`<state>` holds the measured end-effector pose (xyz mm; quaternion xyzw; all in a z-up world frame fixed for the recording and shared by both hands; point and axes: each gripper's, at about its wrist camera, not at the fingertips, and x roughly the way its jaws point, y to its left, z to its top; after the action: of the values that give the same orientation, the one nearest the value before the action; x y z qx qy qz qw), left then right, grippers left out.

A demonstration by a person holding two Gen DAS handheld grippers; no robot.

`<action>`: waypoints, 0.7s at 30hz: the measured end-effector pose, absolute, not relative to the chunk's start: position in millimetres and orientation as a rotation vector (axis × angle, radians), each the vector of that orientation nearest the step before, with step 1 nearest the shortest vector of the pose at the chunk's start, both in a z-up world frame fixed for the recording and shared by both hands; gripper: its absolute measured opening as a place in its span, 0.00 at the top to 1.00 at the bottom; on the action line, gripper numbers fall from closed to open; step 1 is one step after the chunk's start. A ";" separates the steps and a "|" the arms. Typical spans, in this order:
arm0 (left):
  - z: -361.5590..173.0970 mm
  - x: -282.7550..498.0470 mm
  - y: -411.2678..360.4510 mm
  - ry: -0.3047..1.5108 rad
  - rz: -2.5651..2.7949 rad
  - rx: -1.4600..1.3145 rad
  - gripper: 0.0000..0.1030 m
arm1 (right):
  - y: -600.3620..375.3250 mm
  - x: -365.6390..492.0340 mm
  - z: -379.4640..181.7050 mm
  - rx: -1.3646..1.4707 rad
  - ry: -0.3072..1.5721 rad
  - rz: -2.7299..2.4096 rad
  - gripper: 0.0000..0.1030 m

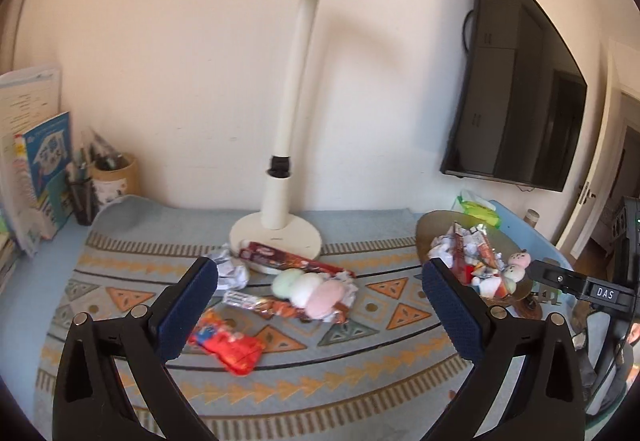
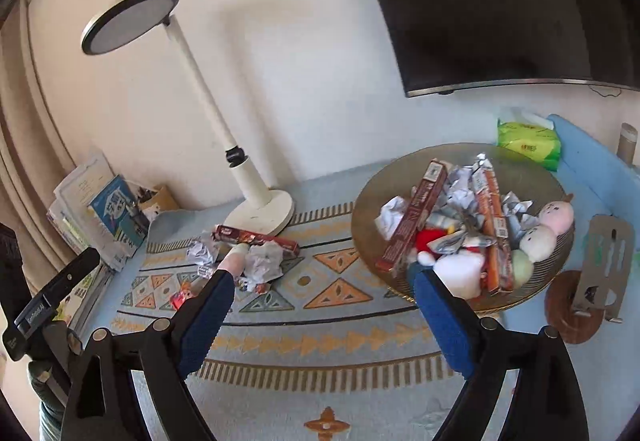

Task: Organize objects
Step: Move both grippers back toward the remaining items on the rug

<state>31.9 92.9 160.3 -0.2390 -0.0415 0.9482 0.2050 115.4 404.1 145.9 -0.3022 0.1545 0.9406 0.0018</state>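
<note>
Both hand-held grippers, left (image 1: 320,305) and right (image 2: 322,315), released and empty; bowl (image 2: 366,197) at 1 o'clock is heaped, so another wrapper (image 1: 224,345) from the tabletop litter could slide off.

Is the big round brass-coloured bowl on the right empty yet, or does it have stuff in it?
Not empty: the round brass-coloured bowl holds long brown snack boxes, crumpled paper and a three-ball plush skewer.

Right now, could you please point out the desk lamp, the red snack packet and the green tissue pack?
desk lamp (image 1: 276,237): left wrist view, round base.
red snack packet (image 1: 228,345): left wrist view, packet's middle.
green tissue pack (image 2: 528,141): right wrist view, front face.
</note>
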 end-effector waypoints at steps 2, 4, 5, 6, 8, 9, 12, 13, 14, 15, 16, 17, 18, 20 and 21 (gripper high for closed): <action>145.1 30.1 49.6 -0.177 2.720 -0.736 0.01 | 376.5 107.0 129.3 -1.024 0.455 2.962 0.12; 124.0 25.8 13.2 -0.250 2.777 -0.815 0.01 | 354.8 95.3 109.6 -1.099 0.461 2.969 0.12; 112.1 22.6 0.3 -0.271 2.791 -0.855 0.01 | 345.6 89.0 98.8 -1.126 0.445 2.961 0.12; 99.6 18.5 -9.2 -0.283 2.805 -0.898 0.01 | 338.4 82.1 86.0 -1.160 0.415 2.936 0.12; 72.4 8.9 -19.4 -0.287 2.808 -0.986 0.01 | 329.3 68.0 59.3 -1.240 0.385 2.881 0.12; 60.2 6.1 -22.9 -0.285 2.805 -1.015 0.01 | 328.8 61.6 46.4 -1.271 0.394 2.858 0.12; 31.4 2.4 -24.8 -0.264 2.806 -1.086 0.01 | 333.2 53.9 22.3 -1.347 0.459 2.785 0.12; 30.4 0.0 -20.6 -0.242 2.793 -1.124 0.01 | 334.4 55.6 24.5 -1.319 0.461 2.798 0.12; 33.2 2.1 -17.4 -0.220 2.791 -1.089 0.01 | 335.9 58.5 27.2 -1.267 0.462 2.808 0.11; 34.5 5.6 -14.5 -0.191 2.816 -1.058 0.01 | 337.4 60.1 28.2 -1.235 0.457 2.793 0.10; 34.4 7.6 -11.4 -0.158 2.832 -1.059 0.01 | 337.9 59.9 27.4 -1.225 0.446 2.766 0.10; 34.2 7.8 -9.2 -0.138 2.828 -1.064 0.01 | 337.3 59.3 27.1 -1.228 0.432 2.744 0.10; 34.5 7.7 -8.6 -0.134 2.822 -1.066 0.01 | 336.6 57.9 26.7 -1.236 0.418 2.733 0.10; 32.7 5.3 -11.1 -0.152 2.820 -1.090 0.01 | 334.1 56.1 26.3 -1.248 0.393 2.734 0.10; 31.1 3.3 -13.0 -0.167 2.818 -1.107 0.01 | 333.4 56.2 26.6 -1.251 0.383 2.735 0.10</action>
<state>3.3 -13.0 31.1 -0.3645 -0.0549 0.9280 0.0544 56.2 333.4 26.6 -0.4121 0.1260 0.9007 0.0547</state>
